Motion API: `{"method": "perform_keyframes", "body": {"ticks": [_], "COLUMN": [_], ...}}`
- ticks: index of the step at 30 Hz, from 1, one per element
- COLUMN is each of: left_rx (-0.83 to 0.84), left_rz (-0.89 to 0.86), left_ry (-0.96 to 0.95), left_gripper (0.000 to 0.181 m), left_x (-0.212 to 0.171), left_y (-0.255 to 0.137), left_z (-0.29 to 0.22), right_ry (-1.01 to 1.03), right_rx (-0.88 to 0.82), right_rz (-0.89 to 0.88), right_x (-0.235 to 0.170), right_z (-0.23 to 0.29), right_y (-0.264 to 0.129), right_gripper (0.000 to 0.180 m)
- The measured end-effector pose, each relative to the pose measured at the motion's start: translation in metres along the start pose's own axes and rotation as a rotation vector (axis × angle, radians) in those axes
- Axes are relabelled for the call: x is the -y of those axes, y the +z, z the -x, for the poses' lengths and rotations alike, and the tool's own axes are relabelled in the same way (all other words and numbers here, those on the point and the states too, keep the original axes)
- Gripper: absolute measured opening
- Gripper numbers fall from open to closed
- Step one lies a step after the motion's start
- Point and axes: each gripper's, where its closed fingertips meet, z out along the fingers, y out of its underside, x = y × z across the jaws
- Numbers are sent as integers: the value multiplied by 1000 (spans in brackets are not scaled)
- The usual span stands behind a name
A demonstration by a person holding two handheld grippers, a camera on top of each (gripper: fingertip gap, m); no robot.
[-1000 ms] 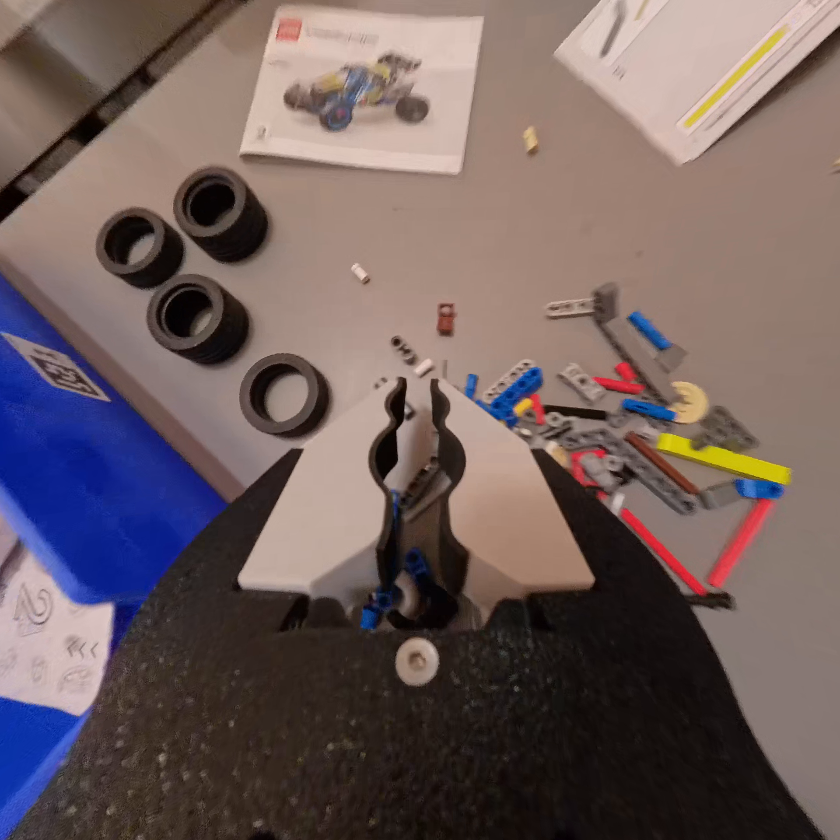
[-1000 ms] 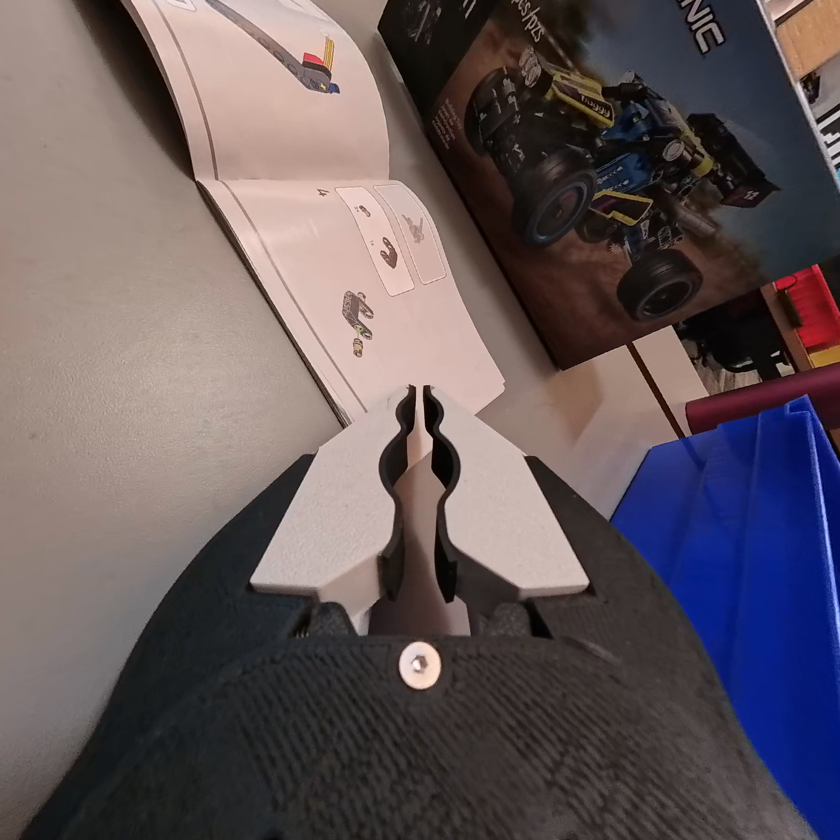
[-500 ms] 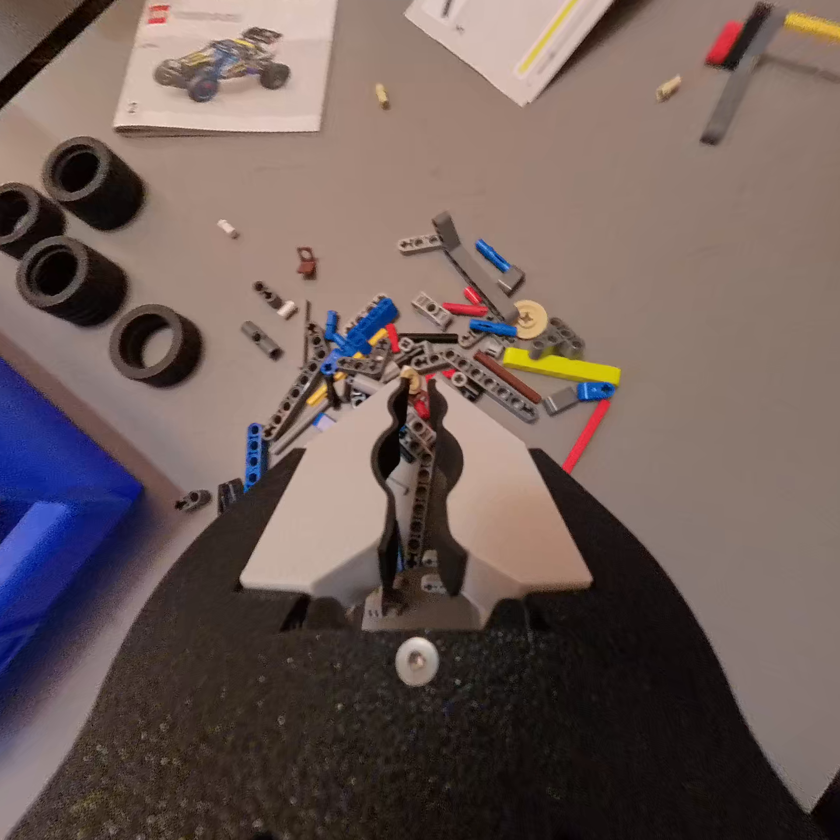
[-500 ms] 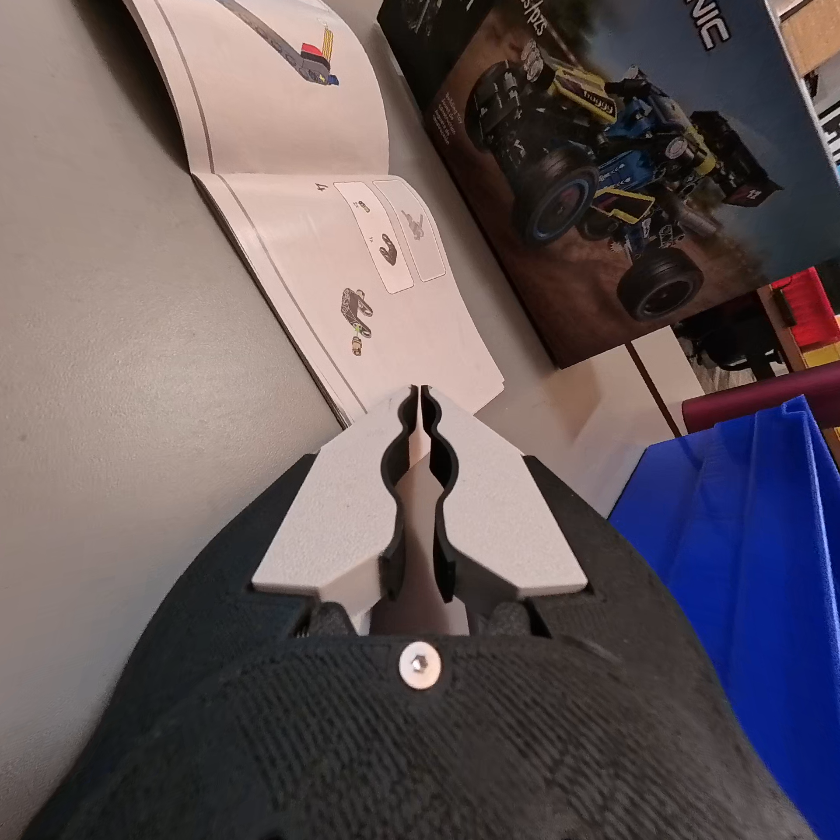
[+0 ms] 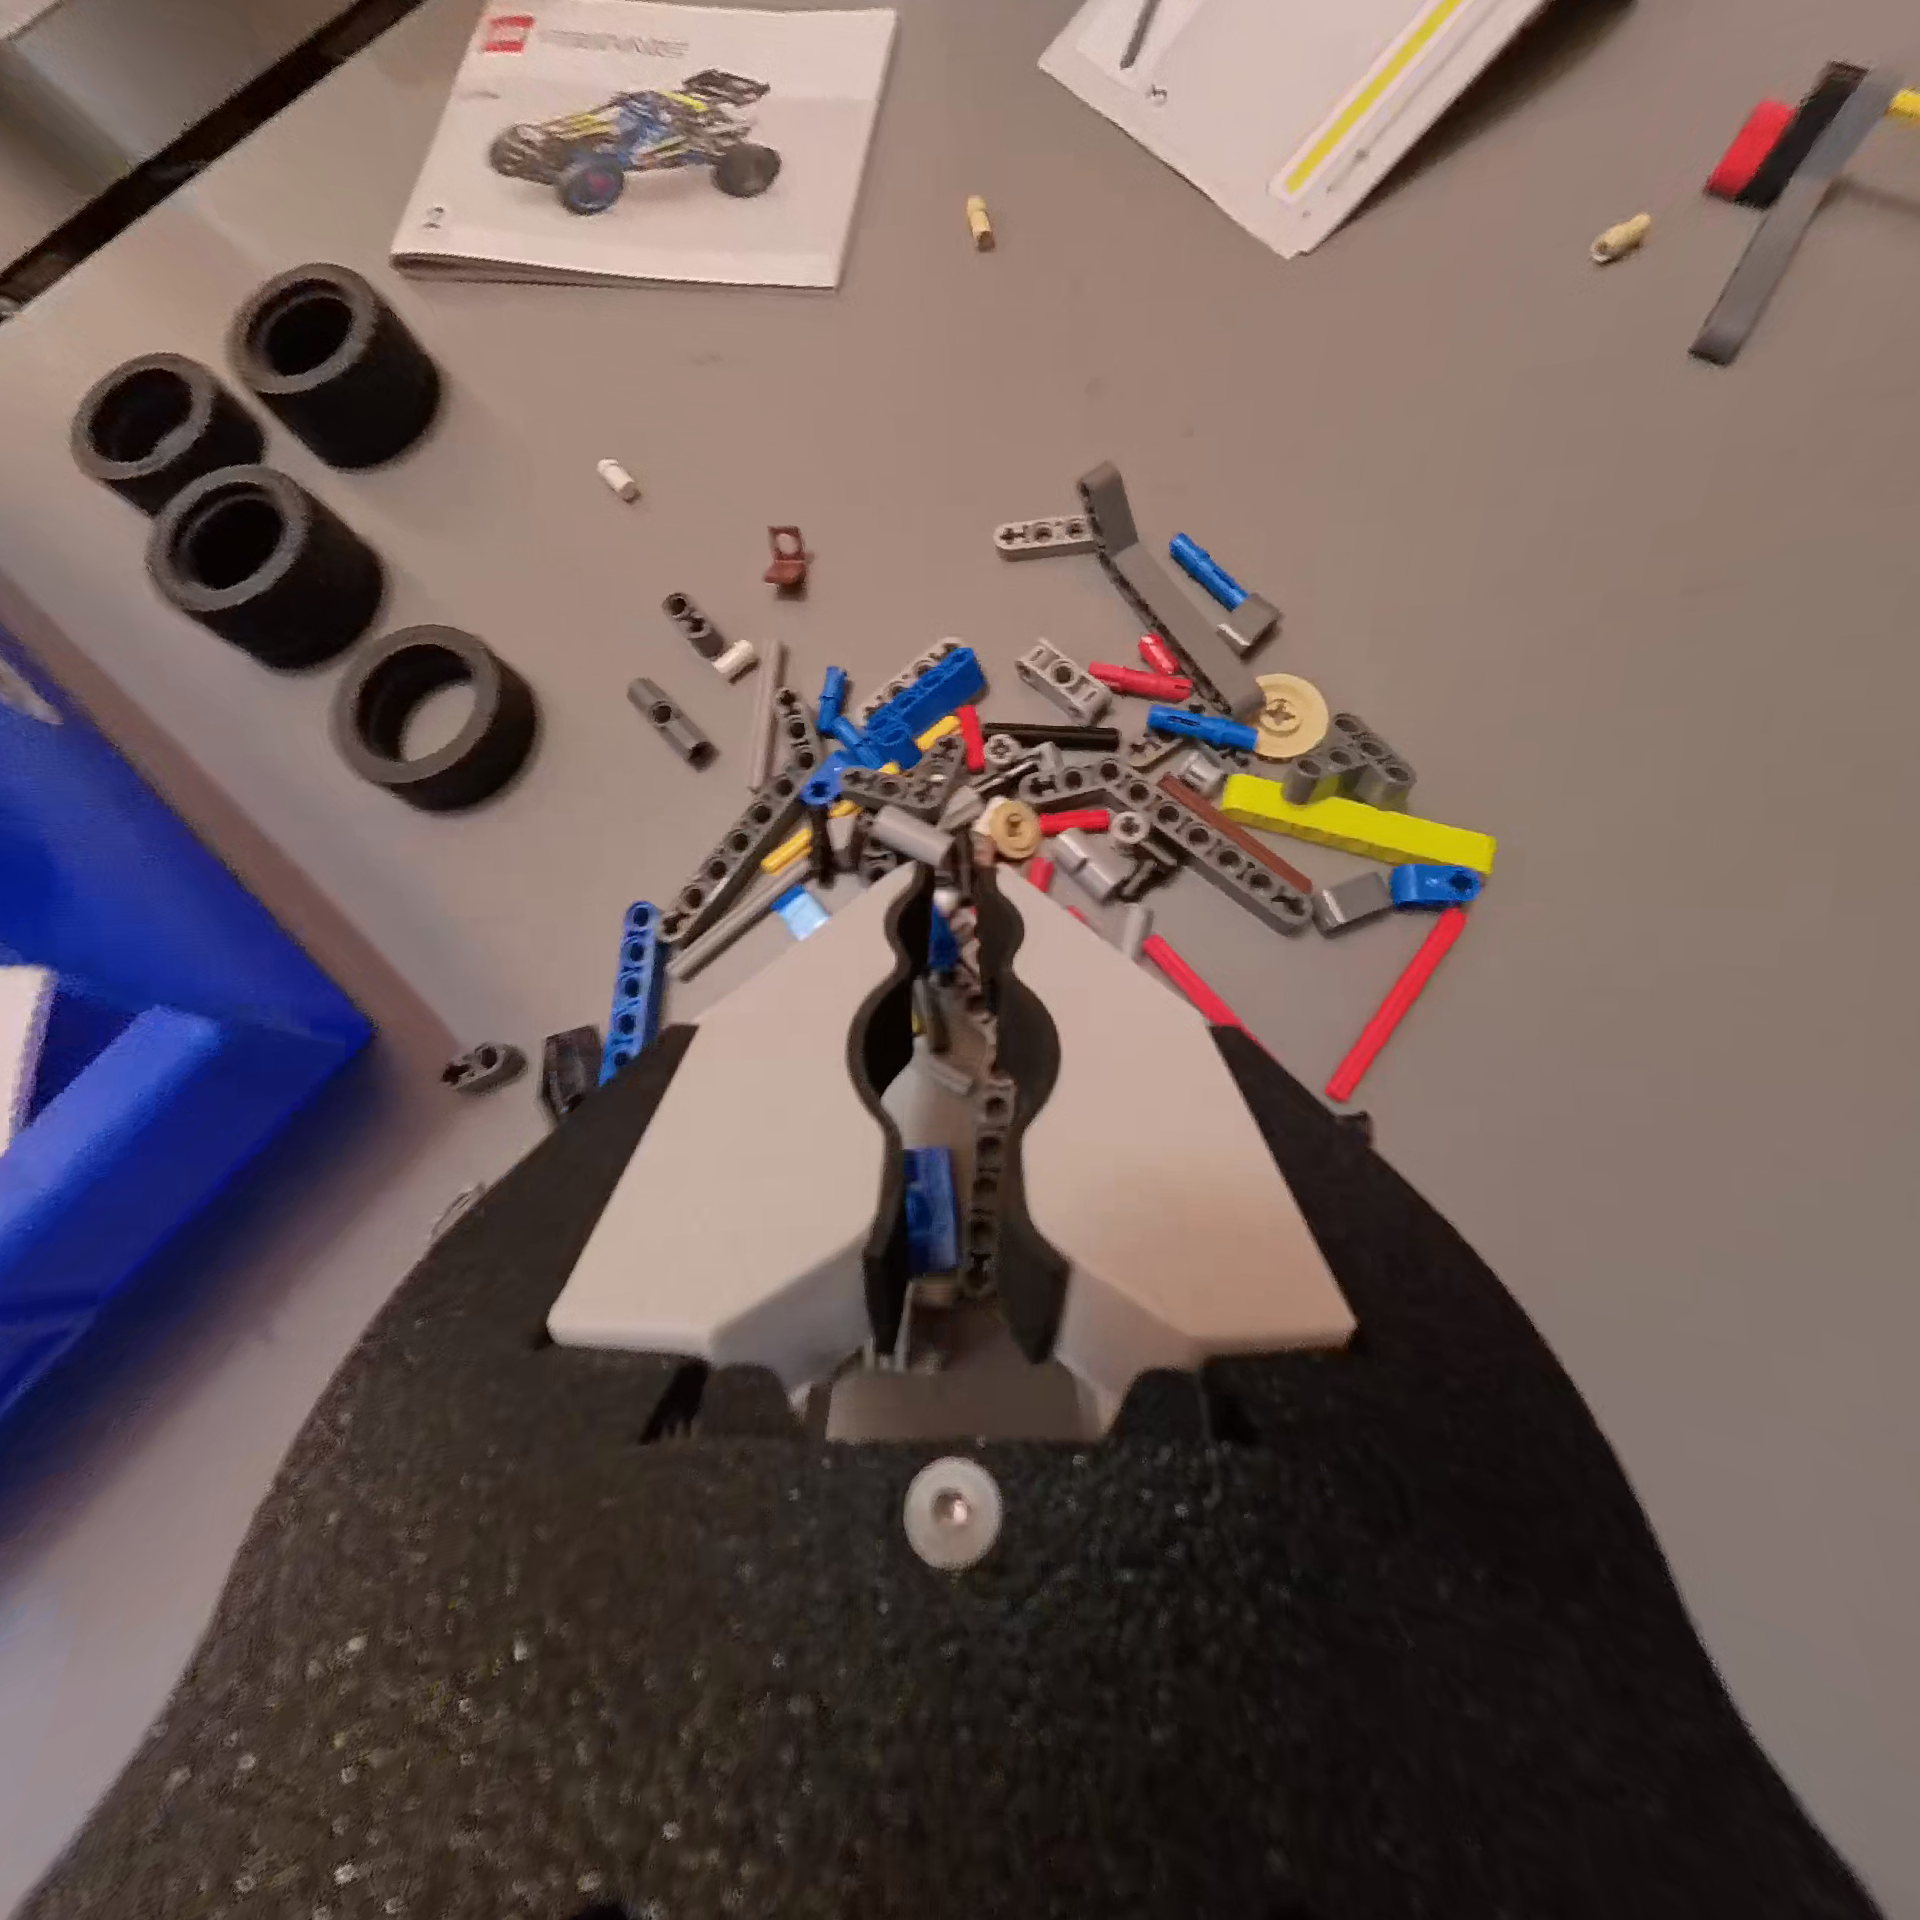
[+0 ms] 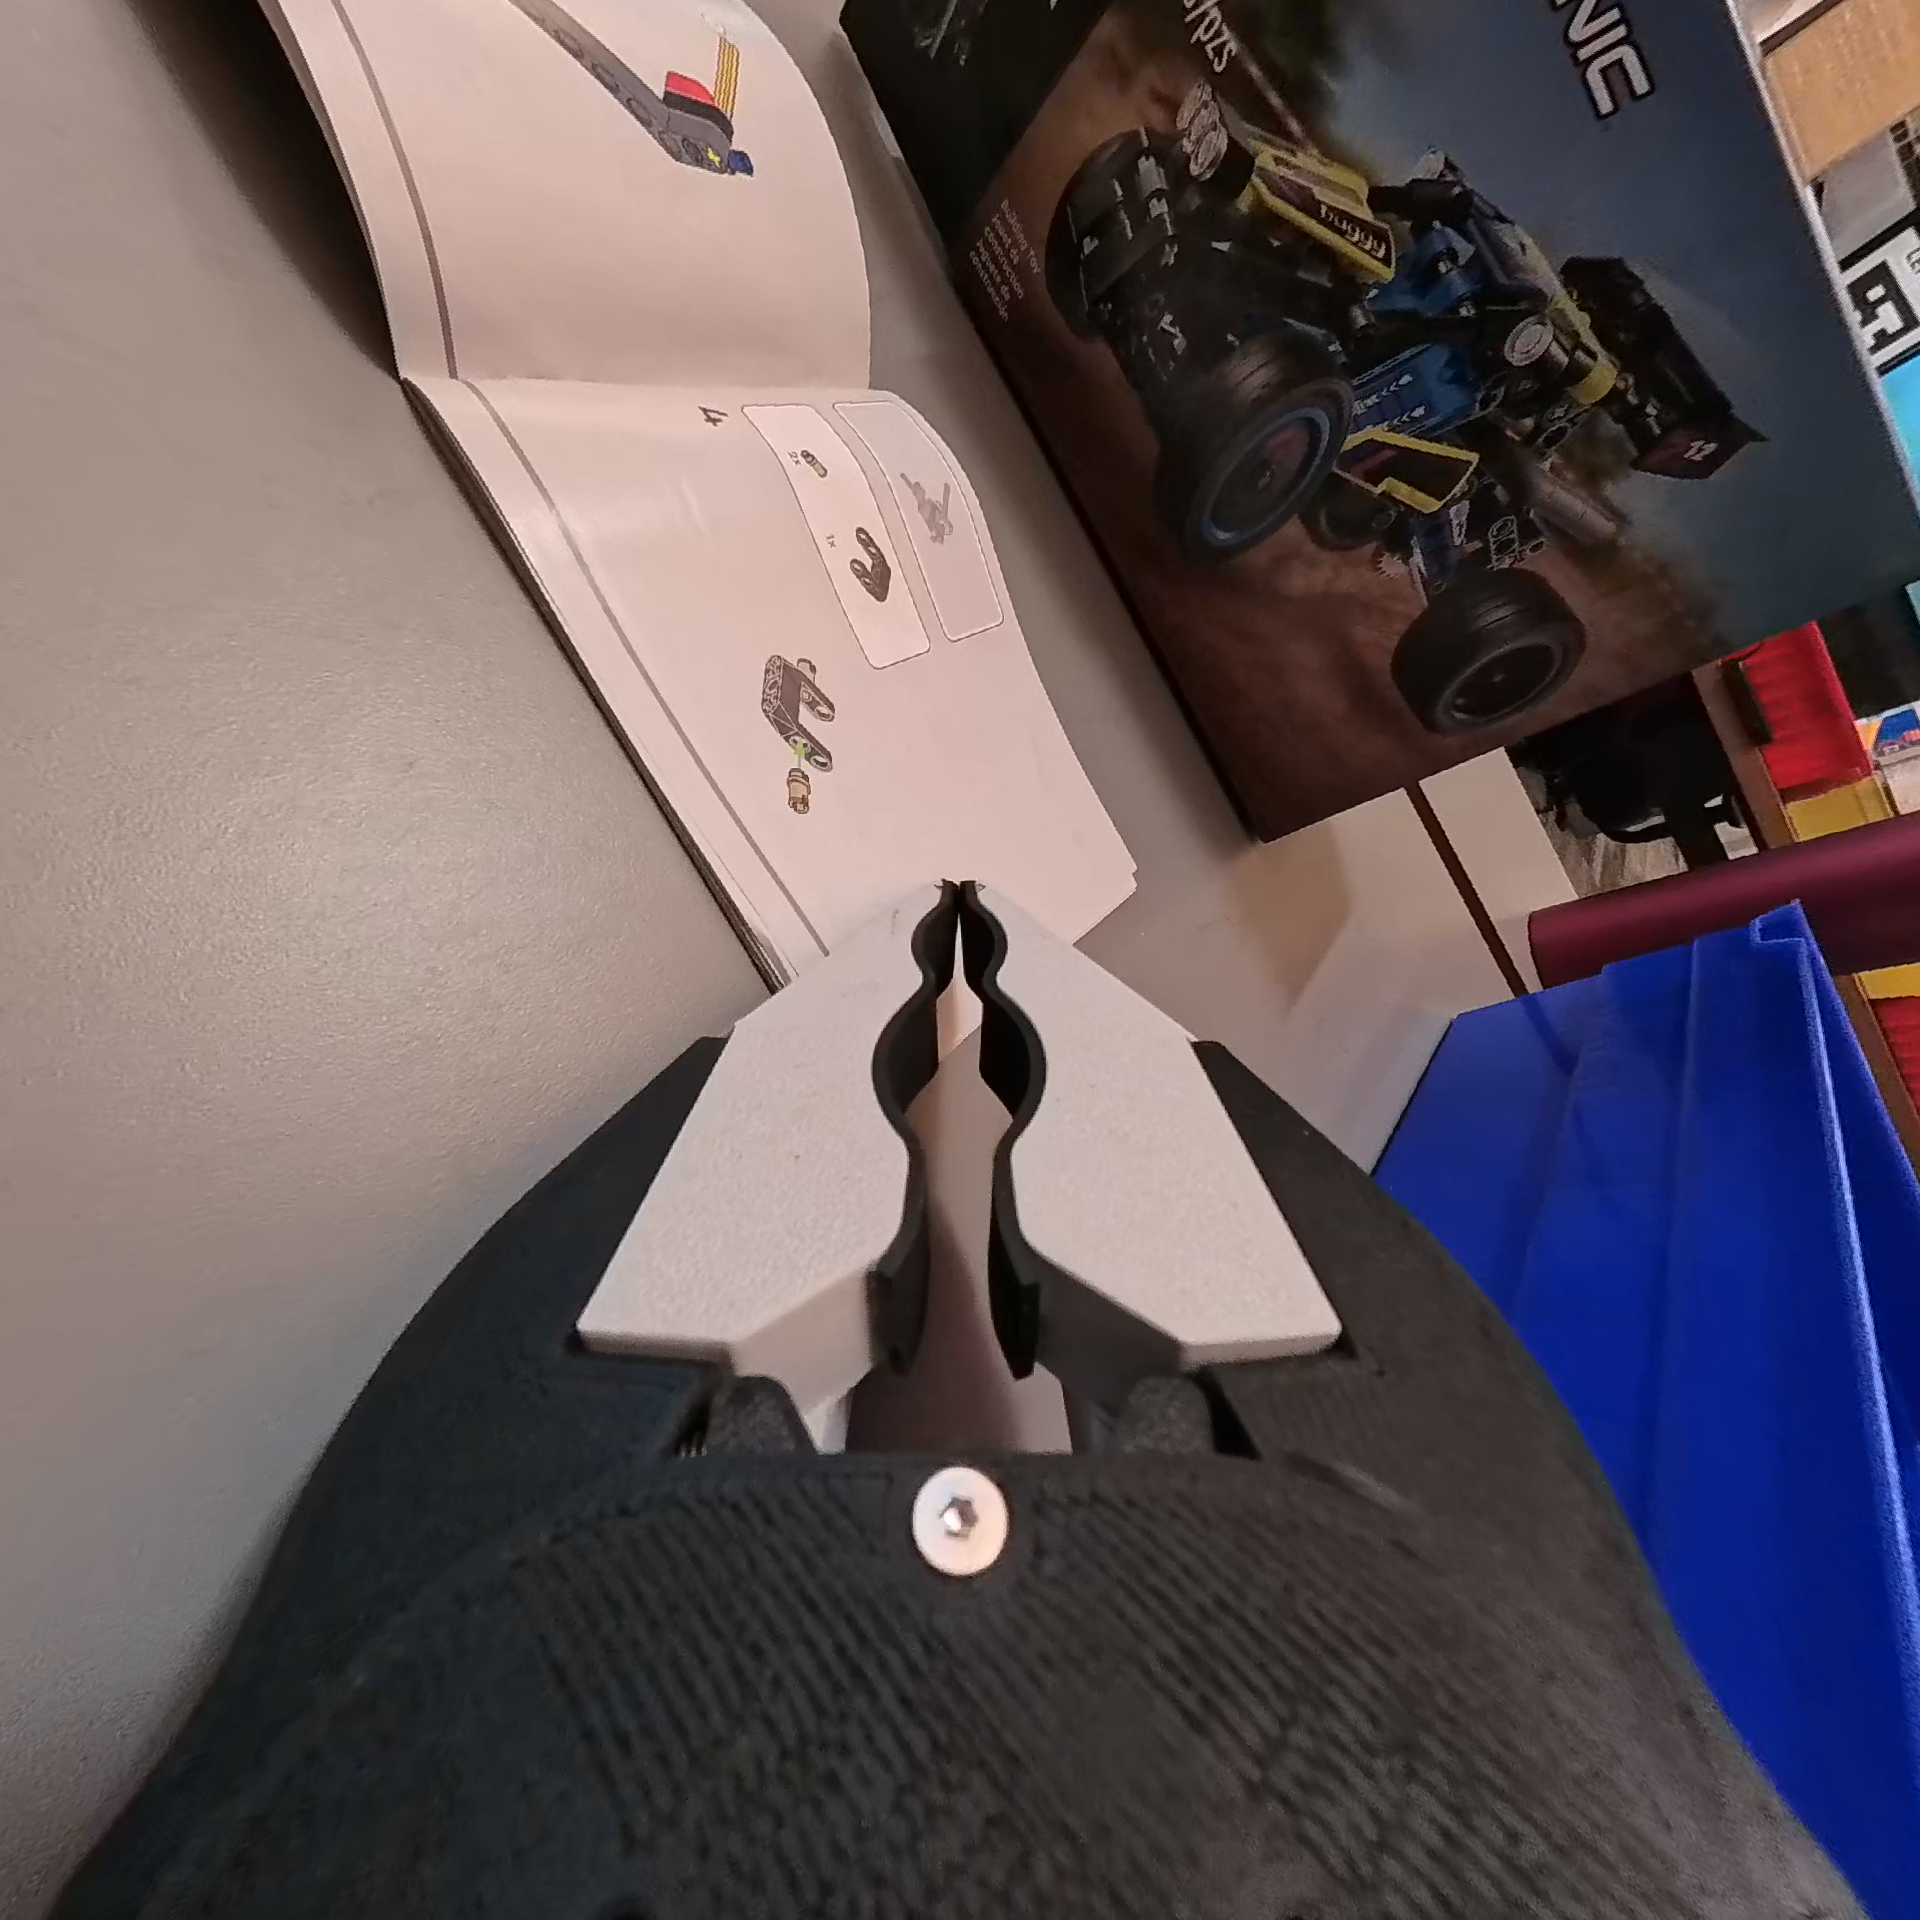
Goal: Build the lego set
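Observation:
A pile of loose Lego parts (image 5: 1081, 774) lies on the grey table (image 5: 1455, 520): grey and blue beams, red axles, a yellow beam (image 5: 1361, 831) and a tan gear. My left gripper (image 5: 951, 883) hovers over the near side of the pile. Its jaws stand a narrow gap apart and hold nothing; parts show through the gap. Several black tyres (image 5: 431, 717) stand to the left. My right gripper (image 6: 958, 888) is shut and empty, low over the table at the near corner of the open instruction booklet (image 6: 831, 644).
A closed booklet (image 5: 655, 145) and the open one (image 5: 1278, 104) lie at the far edge. A small grey, black and red assembly (image 5: 1766, 208) lies far right. Blue bins stand at the left (image 5: 125, 987) and beside my right gripper (image 6: 1683, 1299). The set's box (image 6: 1403, 343) stands behind.
My left gripper swung right from near the tyres to over the pile, then drew slightly closer to it. My right gripper's narrow gap closed; it stayed in place.

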Motion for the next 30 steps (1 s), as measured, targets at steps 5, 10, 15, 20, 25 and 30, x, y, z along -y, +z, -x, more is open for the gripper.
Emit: {"method": "perform_keyframes", "body": {"ticks": [5, 10, 15, 20, 25, 30], "left_rx": [194, 259, 204, -27, -82, -122], "left_rz": [-49, -153, -166, -124, 37, 131], "left_ry": [-93, -157, -139, -32, 106, 78], "left_gripper": [6, 5, 5, 14, 14, 14], "left_x": [5, 19, 33, 89, 119, 115], "left_y": [-13, -30, -20, 40, 114, 154], "left_z": [41, 62, 56, 10, -5, -11], "right_ry": [-3, -17, -22, -21, -20, -16], "right_rx": [-1, -13, -25, -24, -12, 8], "right_rz": [-1, -3, 0, 1, -6, -25], "right_x": [0, 1, 0, 0, 1, 3], "right_z": [0, -1, -2, -3, -1, 1], "right_y": [0, 1, 3, 3, 3, 0], "right_gripper": [0, 0, 0, 0, 0, 0]}}
